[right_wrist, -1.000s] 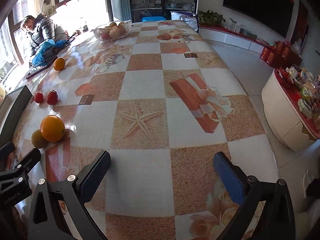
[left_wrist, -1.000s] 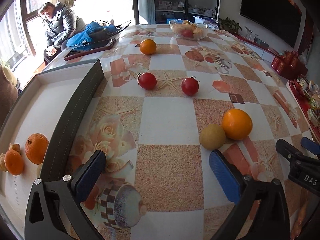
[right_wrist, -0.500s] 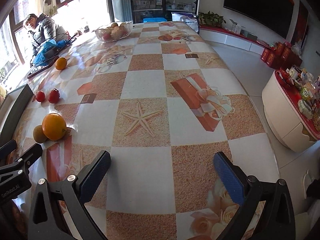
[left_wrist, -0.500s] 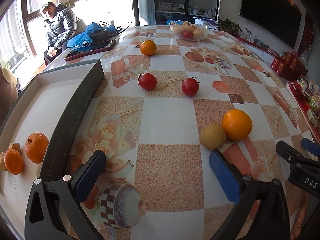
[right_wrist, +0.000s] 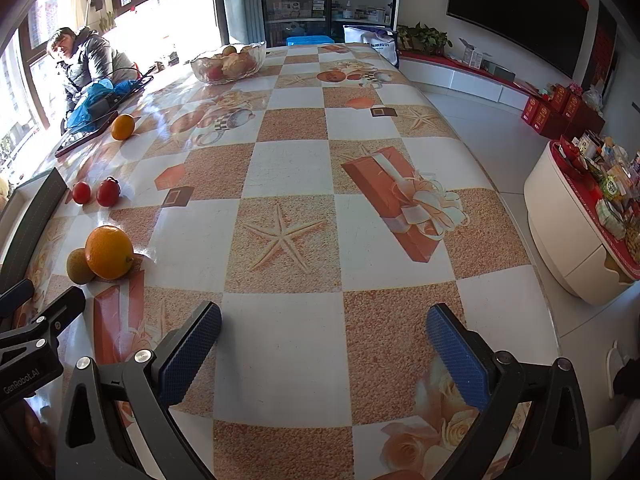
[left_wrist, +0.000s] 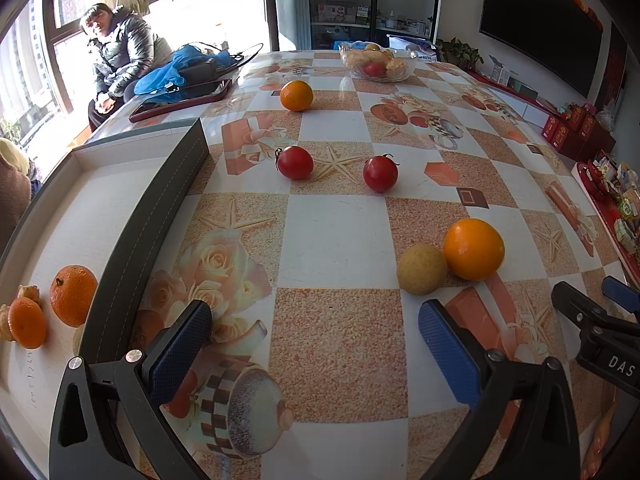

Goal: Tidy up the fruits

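Left wrist view: at right of centre we see a large glossy orange (left_wrist: pixel 473 249) touching a smaller dull yellow-brown fruit (left_wrist: pixel 421 270). Two red tomatoes (left_wrist: pixel 295 162) (left_wrist: pixel 380 173) lie apart above centre; another orange (left_wrist: pixel 296 95) sits higher. At lower left, two mandarins (left_wrist: pixel 73 295) (left_wrist: pixel 26 322) rest in the white tray (left_wrist: pixel 100 200), behind its dark wall. Bare checked table (left_wrist: pixel 336 236) separates the fruit from our left gripper (left_wrist: pixel 314 338), fingers spread, empty. In the right wrist view, our right gripper (right_wrist: pixel 323 346) is likewise spread and empty, with the table edge at right.
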A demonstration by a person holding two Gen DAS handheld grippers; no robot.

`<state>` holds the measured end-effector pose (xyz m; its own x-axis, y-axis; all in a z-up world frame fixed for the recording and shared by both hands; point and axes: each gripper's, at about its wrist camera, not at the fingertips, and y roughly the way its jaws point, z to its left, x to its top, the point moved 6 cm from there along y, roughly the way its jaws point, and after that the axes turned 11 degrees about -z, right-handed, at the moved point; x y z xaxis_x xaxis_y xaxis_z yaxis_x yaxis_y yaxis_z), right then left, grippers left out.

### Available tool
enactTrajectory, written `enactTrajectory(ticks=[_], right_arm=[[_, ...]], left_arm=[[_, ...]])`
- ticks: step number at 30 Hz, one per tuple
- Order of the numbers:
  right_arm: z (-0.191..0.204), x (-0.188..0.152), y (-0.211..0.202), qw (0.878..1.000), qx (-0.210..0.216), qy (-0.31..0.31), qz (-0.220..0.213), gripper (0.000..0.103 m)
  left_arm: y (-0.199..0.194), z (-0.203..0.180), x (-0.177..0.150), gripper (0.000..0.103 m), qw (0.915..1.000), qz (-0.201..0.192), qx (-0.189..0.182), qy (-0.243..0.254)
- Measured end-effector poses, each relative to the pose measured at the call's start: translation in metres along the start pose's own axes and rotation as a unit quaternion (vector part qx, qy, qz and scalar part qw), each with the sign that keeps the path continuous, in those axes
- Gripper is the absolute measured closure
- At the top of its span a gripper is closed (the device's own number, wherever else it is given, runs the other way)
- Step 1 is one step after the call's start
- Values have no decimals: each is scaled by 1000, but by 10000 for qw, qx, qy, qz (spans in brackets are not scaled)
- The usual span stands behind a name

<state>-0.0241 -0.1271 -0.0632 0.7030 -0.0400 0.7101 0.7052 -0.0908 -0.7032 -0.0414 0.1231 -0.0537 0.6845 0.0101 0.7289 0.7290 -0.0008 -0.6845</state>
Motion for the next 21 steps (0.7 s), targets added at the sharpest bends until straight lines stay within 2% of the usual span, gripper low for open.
enactTrajectory(ticks=[6, 13, 17, 21], right_arm=[[0, 0, 0, 10000, 2, 1, -1, 0], [0, 0, 0, 10000, -2, 4, -1, 0], [0, 0, 0, 10000, 0, 3, -2, 0], [1, 0, 0, 10000, 2, 0, -3, 0]], left_arm=[[0, 0, 0, 0, 10000, 26, 6, 4], [19, 9, 18, 0, 9989, 429, 180, -111], [31, 16, 30, 0, 9989, 99, 404, -197], [34, 17, 32, 0, 9989, 103, 376, -244]])
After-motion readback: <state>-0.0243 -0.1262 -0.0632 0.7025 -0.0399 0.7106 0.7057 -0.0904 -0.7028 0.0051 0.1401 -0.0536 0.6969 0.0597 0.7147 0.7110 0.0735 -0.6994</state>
